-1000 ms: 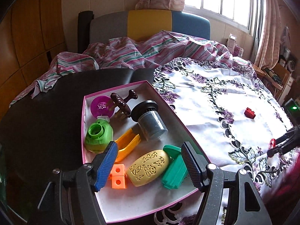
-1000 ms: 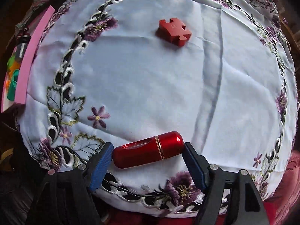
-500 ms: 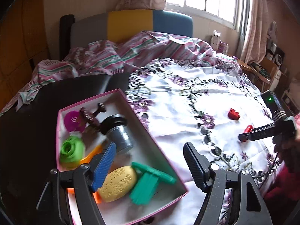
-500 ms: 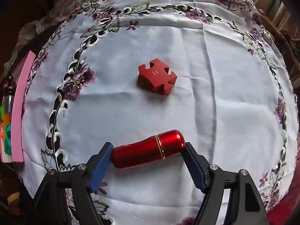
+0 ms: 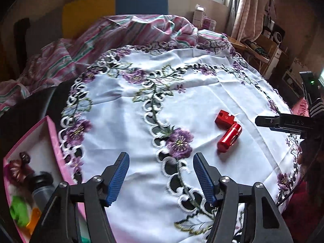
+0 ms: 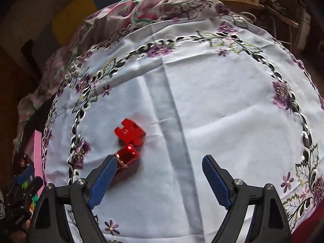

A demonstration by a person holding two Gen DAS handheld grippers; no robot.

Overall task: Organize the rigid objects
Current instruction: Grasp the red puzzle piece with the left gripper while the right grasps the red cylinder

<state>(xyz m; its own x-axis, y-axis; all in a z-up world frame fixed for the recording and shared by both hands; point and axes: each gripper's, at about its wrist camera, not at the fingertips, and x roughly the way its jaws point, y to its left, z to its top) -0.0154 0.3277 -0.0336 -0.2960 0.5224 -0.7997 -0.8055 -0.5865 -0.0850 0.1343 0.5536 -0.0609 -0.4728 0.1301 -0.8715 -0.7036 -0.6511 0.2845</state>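
Note:
A shiny red cylinder [image 5: 229, 137] lies on the embroidered white tablecloth [image 5: 182, 105], touching a red puzzle-shaped block [image 5: 224, 118] just behind it. In the right wrist view the cylinder [image 6: 128, 155] lies right by the left fingertip, the block [image 6: 129, 131] beyond it. My right gripper [image 6: 157, 177] is open and empty; it also shows in the left wrist view [image 5: 283, 122]. My left gripper [image 5: 160, 174] is open and empty, above the cloth, short of the red pieces.
A pink-rimmed white tray [image 5: 53, 141] at the left holds several toys: a brown knob [image 5: 17, 167], a grey jar [image 5: 41, 190], a green piece [image 5: 18, 210]. A striped blanket [image 5: 121, 32] lies behind. Shelves and clutter stand at the far right.
My right gripper opened and let go of the red cylinder, which now lies beside the red block. My left gripper swung right, away from the tray and over the cloth.

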